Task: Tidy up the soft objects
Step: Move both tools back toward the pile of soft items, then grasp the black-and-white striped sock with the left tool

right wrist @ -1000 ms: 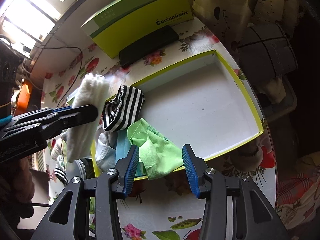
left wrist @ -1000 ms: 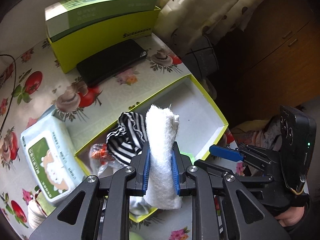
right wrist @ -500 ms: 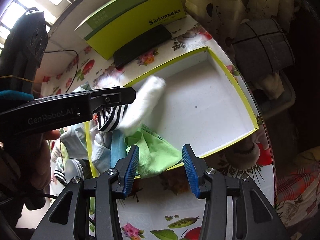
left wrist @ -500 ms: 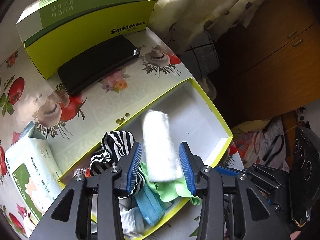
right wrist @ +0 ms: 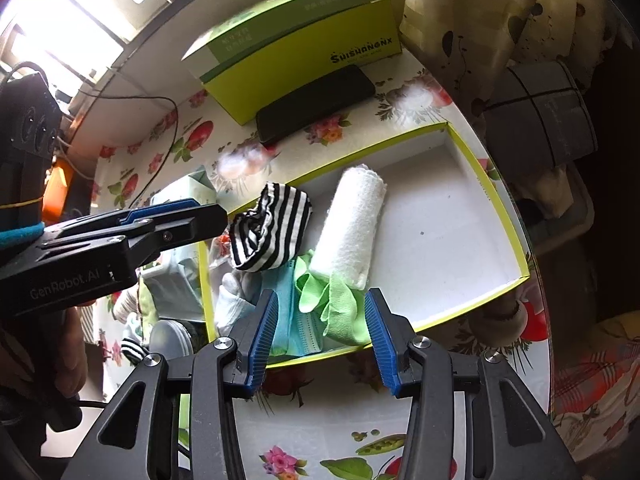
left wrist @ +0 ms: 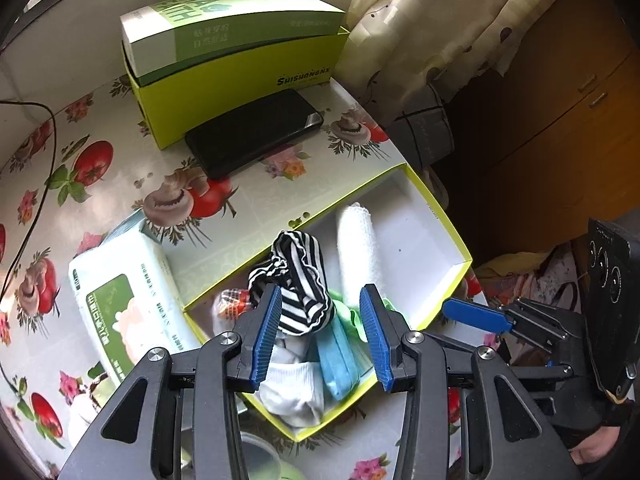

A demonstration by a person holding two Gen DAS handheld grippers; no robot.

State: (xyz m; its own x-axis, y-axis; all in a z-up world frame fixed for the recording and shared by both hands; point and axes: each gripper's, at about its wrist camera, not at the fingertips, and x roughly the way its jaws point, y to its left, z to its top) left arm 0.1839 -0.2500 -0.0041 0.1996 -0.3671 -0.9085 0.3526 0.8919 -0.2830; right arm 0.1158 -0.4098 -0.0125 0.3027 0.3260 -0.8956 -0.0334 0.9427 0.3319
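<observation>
The white rolled towel (left wrist: 356,252) (right wrist: 352,224) lies free inside the shallow yellow-rimmed box (left wrist: 440,216) (right wrist: 500,200), beside a black-and-white striped cloth (left wrist: 296,280) (right wrist: 272,232). A green cloth (right wrist: 336,304), a blue mask (left wrist: 338,360) (right wrist: 296,320) and a white sock (left wrist: 292,388) fill the box's near end. My left gripper (left wrist: 320,320) (right wrist: 192,220) hangs open above the striped cloth, holding nothing. My right gripper (right wrist: 320,328) (left wrist: 472,314) stands open over the box's near rim, with nothing between its pads.
A green and yellow carton (left wrist: 240,52) stands at the back with a black phone (left wrist: 256,132) in front of it. A pack of wet wipes (left wrist: 124,308) lies left of the box. A cable (left wrist: 36,184) runs along the left. The table edge, a curtain (left wrist: 432,20) and a grey bin (left wrist: 424,132) are at right.
My left gripper opened and let go of the white towel roll, which dropped into the box beside the striped cloth. The left gripper then drew back. My right gripper stayed open and nearly still.
</observation>
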